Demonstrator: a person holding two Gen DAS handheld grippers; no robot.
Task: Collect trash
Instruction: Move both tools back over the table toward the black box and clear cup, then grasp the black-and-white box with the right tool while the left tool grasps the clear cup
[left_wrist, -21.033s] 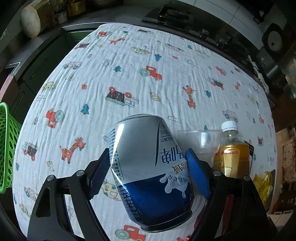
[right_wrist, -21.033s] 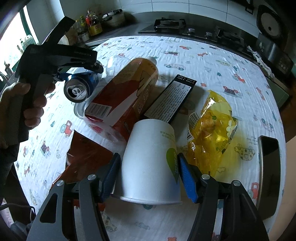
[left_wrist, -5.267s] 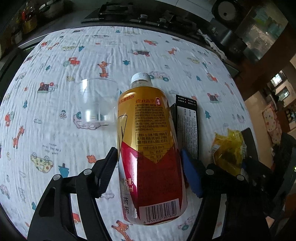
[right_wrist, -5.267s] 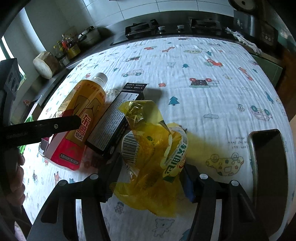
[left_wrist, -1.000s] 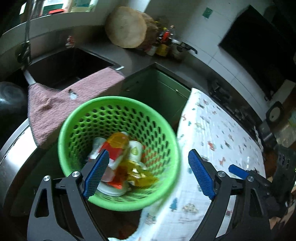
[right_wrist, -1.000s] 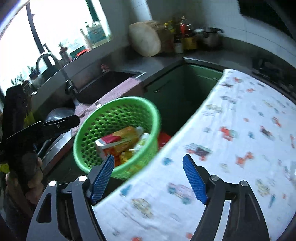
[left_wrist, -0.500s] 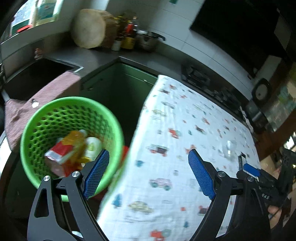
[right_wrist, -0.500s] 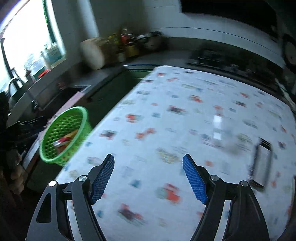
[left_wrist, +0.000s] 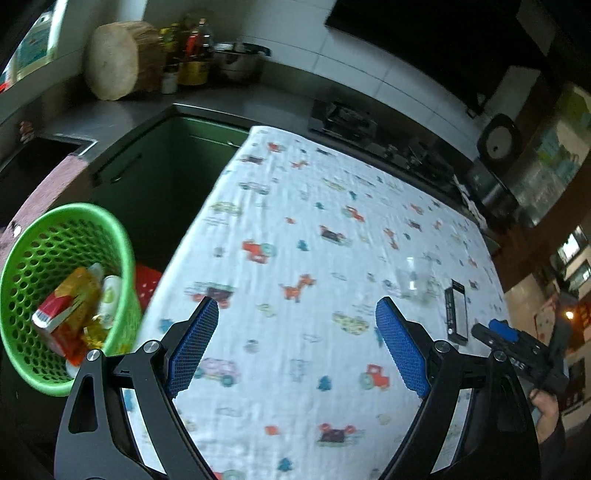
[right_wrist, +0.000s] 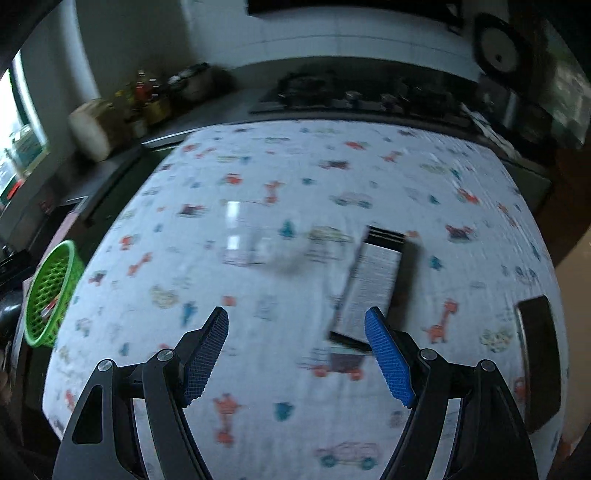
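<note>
A green mesh basket (left_wrist: 22, 354) hangs off the table's left edge and holds a tea bottle (left_wrist: 66, 306), a paper cup and a yellow wrapper. It also shows in the right wrist view (right_wrist: 50, 291). A clear plastic cup (right_wrist: 255, 240) and a black box (right_wrist: 373, 284) lie on the cartoon-print tablecloth (right_wrist: 295, 177); both also show in the left wrist view, the cup (left_wrist: 415, 280) beside the box (left_wrist: 456, 314). My left gripper (left_wrist: 295, 347) is open and empty above the table. My right gripper (right_wrist: 299, 354) is open and empty, just short of the box.
A dark phone (right_wrist: 539, 354) lies at the table's right edge. A stove (right_wrist: 354, 96) and counter with bottles and a wooden block (left_wrist: 114, 59) run along the back. A sink with a pink towel (left_wrist: 48, 184) is at the left.
Both grippers have swung from the basket toward the table's right side. The basket has slid to the left edge of each view, and the cup and box have come closer.
</note>
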